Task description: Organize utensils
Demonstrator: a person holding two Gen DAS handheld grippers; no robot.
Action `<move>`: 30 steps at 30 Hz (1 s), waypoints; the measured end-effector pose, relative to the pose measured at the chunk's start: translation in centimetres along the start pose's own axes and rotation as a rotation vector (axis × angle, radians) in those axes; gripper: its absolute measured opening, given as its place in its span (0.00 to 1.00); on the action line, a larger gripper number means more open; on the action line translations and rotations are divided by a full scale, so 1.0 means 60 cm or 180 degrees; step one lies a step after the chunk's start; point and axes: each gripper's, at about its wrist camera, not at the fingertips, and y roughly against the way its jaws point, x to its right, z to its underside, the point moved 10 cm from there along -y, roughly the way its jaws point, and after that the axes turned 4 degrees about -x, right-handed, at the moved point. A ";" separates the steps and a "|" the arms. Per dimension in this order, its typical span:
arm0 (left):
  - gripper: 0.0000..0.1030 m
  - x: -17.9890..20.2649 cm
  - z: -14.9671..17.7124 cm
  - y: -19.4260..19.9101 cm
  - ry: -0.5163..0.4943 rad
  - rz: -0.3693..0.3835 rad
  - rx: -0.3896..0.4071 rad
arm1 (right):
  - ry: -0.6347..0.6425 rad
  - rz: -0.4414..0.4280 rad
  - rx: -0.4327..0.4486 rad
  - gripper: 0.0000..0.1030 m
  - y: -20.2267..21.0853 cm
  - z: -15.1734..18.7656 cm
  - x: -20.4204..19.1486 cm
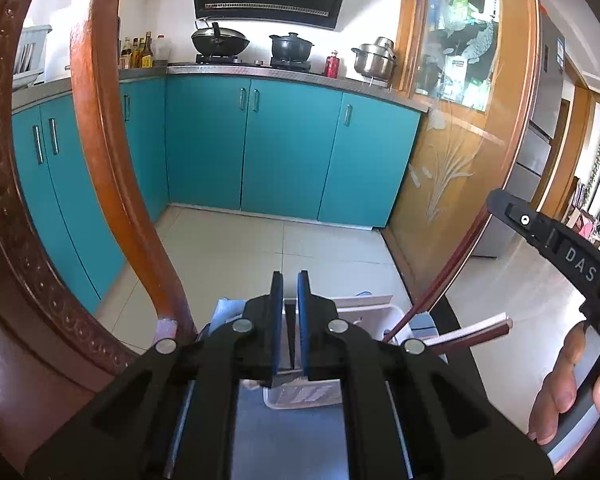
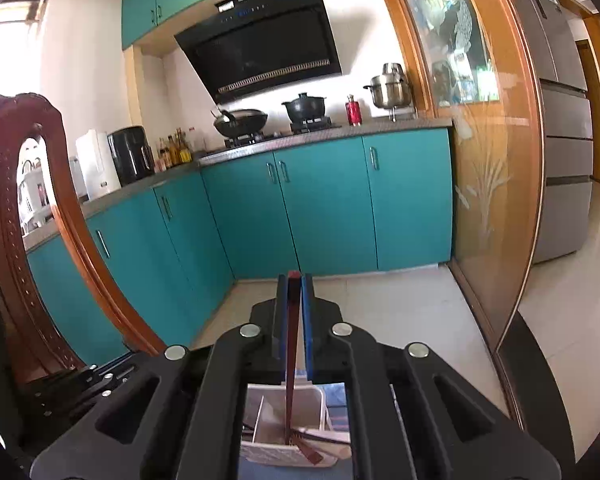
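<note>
In the right wrist view my right gripper (image 2: 295,280) is shut on a dark red chopstick (image 2: 291,360), whose lower end dips into the white utensil holder (image 2: 320,396). In the left wrist view that chopstick (image 1: 440,280) slants up from the holder (image 1: 364,302) to the right gripper body (image 1: 540,236), held by a hand. My left gripper (image 1: 290,280) hovers over the holder, shut on a thin grey utensil (image 1: 290,336) seen edge-on; what kind I cannot tell. More chopsticks (image 1: 472,330) stick out of the holder to the right.
A carved wooden chair back (image 1: 99,120) curves up close on the left. The holder stands on a blue-grey tabletop (image 1: 291,440). Beyond are teal kitchen cabinets (image 1: 287,148), a tiled floor and a glass sliding door (image 1: 460,140) on the right.
</note>
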 end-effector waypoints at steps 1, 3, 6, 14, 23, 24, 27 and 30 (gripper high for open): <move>0.11 0.002 0.002 0.003 -0.0033 -0.0006 0.0002 | 0.0009 0.0012 -0.0025 0.16 0.001 0.004 0.001; 0.16 0.004 0.006 0.012 -0.0067 -0.0009 0.0022 | -0.0025 0.0022 -0.0064 0.32 0.007 0.010 0.004; 0.24 0.007 0.013 0.039 -0.0075 0.0030 0.0099 | -0.0130 -0.0024 -0.0075 0.40 0.039 0.029 0.010; 0.54 0.026 0.100 0.122 -0.0221 0.0050 0.0354 | 0.0014 0.0165 -0.0036 0.69 0.125 0.147 0.038; 0.83 0.011 0.283 0.190 -0.0465 -0.0224 0.0469 | 0.0407 0.0232 -0.0303 0.97 0.204 0.350 0.041; 0.84 0.009 0.292 0.196 -0.0457 -0.0235 0.0473 | 0.0446 0.0272 -0.0241 0.97 0.212 0.352 0.039; 0.90 0.002 0.303 0.229 -0.0370 -0.0246 0.0614 | 0.0589 0.0395 -0.0006 0.97 0.241 0.352 0.030; 0.95 -0.002 0.305 0.257 -0.0256 -0.0222 0.0746 | 0.0594 0.0458 0.0097 0.97 0.258 0.354 0.027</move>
